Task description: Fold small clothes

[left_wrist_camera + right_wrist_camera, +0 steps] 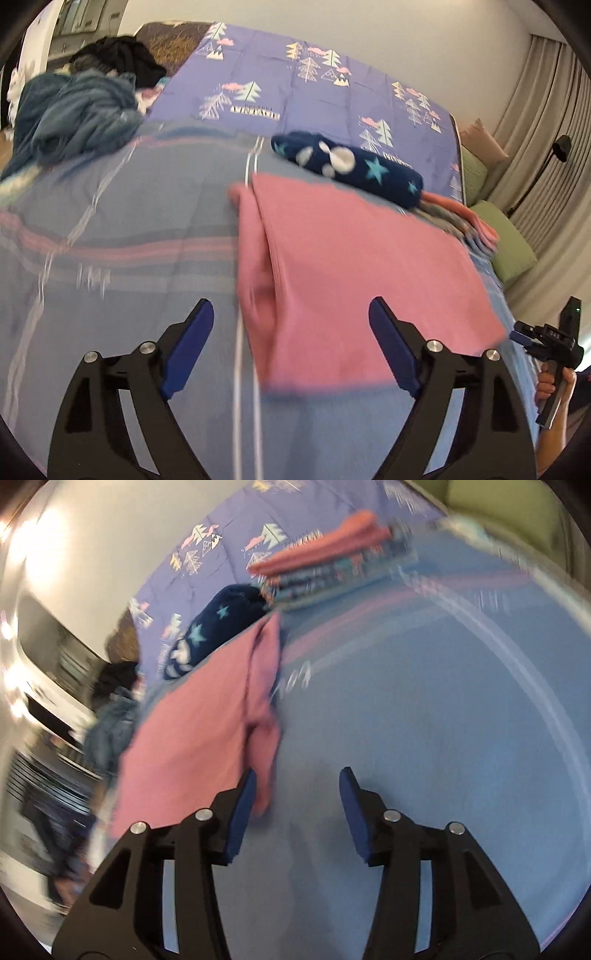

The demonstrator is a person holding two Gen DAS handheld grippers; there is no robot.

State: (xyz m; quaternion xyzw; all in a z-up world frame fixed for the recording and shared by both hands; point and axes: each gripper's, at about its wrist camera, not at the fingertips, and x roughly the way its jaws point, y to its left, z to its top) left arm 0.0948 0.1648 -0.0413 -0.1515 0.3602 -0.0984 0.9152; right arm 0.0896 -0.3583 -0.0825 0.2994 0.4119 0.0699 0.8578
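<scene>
Smooth blue bedspread bears a flat pink garment; both tongs spread.

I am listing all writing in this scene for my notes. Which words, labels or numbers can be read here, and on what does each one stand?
White block lettering on the purple tree-print bedsheet: too blurred to read.
Small white marking on the black right handheld gripper: too small to read.
No other text is visible.

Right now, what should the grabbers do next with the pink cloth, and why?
Probably bring the left gripper down onto the pink cloth's near edge and close. Both grippers are open and empty, the right gripper beside the cloth, which lies flat on the bed.
</scene>
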